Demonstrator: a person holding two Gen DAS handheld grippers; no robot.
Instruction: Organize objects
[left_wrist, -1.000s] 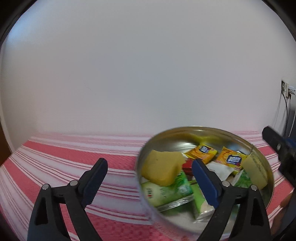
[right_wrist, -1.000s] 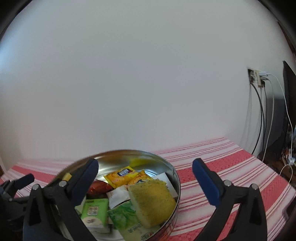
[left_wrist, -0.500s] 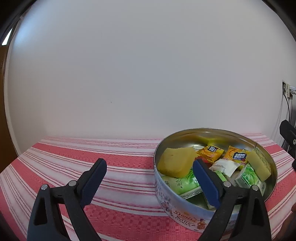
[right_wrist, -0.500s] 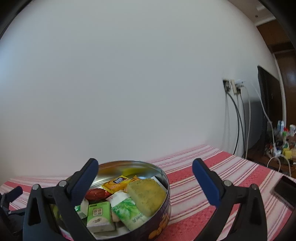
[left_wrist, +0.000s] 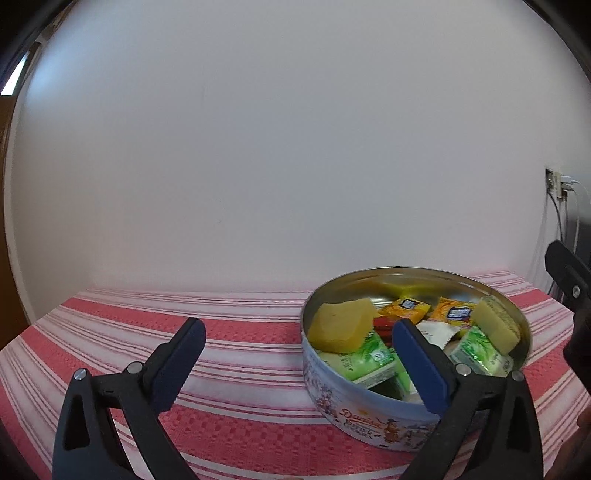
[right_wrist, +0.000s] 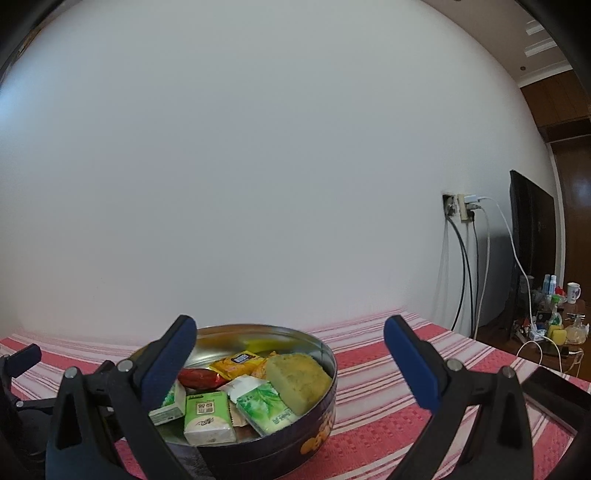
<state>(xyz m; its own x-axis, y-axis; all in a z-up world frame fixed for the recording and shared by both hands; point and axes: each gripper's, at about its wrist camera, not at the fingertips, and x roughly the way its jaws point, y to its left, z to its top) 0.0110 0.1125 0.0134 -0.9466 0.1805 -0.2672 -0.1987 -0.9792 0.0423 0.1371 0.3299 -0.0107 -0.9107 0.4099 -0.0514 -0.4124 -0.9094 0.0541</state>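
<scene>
We have the round metal cookie tin (left_wrist: 373, 424) sitting on the red-and-white striped tablecloth (left_wrist: 240, 354), and everything we can see of the task's things is already inside it. A pale yellow sponge block (left_wrist: 341, 326) leans at nine o'clock in the tin, a second yellow sponge with a green scouring face (left_wrist: 496, 326) at three o'clock, two orange snack sachets (left_wrist: 406, 308) toward twelve, a red wrapped sweet (right_wrist: 197, 376) and a white sachet (left_wrist: 436, 332) near the centre, and green tissue packs (right_wrist: 208, 415) toward six. The cloth around the tin shows nothing loose, so we judge the sorting nearly or wholly done; perhaps a lid is left to fit, though none is in view.

Our left gripper (left_wrist: 295, 363) has its blue pads spread wide and opening further, nothing between them but cloth and the tin's near wall. Our right gripper (right_wrist: 290, 363) is likewise spread, empty, its left finger in front of the tin.

Against the earlier frames, both cameras have drawn back from the tin: it looks smaller, its printed side wall now shows, and the right view has swung toward the wall socket (right_wrist: 460, 208) and dark screen (right_wrist: 532, 251).
</scene>
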